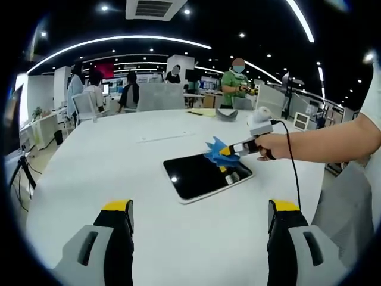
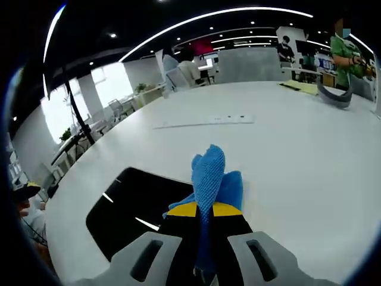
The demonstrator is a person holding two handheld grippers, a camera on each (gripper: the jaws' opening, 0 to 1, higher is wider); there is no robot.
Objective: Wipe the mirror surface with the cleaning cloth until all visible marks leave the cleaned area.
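Cloth (image 1: pixel 219 150) on mirror (image 1: pixel 202 176) (on table (image 1: pixel 95 161)).

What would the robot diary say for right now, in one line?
phase: wiping | right gripper: shut on blue cloth, at mirror far edge | left gripper: open, above white table

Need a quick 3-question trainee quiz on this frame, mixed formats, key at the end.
1. True or false: the right gripper is shut on the blue cleaning cloth.
2. Multiple choice: where does the mirror lie? A) flat on the white table B) propped against a chair C) held in the left gripper
3. Fill the blank: in the left gripper view, the left gripper's fingers stand ____, with nothing between them.

Key
1. True: the cloth is pinched between the fingers and sticks out ahead of them, over the mirror's edge.
2. A.
3. Open (apart).
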